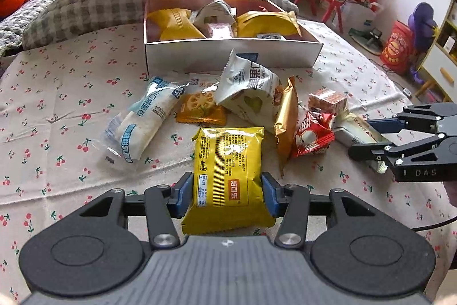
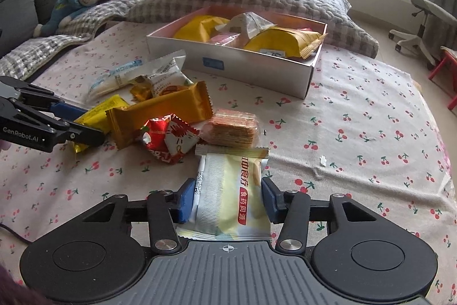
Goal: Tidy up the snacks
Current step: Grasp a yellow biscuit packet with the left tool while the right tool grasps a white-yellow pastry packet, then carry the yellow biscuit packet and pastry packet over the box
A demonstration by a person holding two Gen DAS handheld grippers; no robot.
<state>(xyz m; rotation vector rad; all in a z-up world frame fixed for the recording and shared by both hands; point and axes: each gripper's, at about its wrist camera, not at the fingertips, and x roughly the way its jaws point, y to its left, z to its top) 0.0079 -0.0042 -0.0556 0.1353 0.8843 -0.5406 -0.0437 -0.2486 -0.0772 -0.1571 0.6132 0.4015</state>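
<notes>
White box (image 1: 228, 55) sits at the far side of the cloth, half full. Left gripper (image 1: 227, 195) clamps the yellow packet (image 1: 228, 162); right gripper (image 2: 227, 197) clamps the pale packet (image 2: 228, 190). Lift both clear of the pile, drop into gaps.

Right gripper (image 2: 227, 197) clamped on a pale yellow snack packet (image 2: 228, 196), loose snack pile (image 2: 171, 116) beyond it, part-filled white box (image 2: 242, 70) behind, cherry-print cloth (image 2: 371, 133) underneath

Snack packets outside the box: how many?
9: yellow packet in the left gripper, pale packet in the right gripper, seven loose on the cloth between them and the box. Others may be hidden.
</notes>
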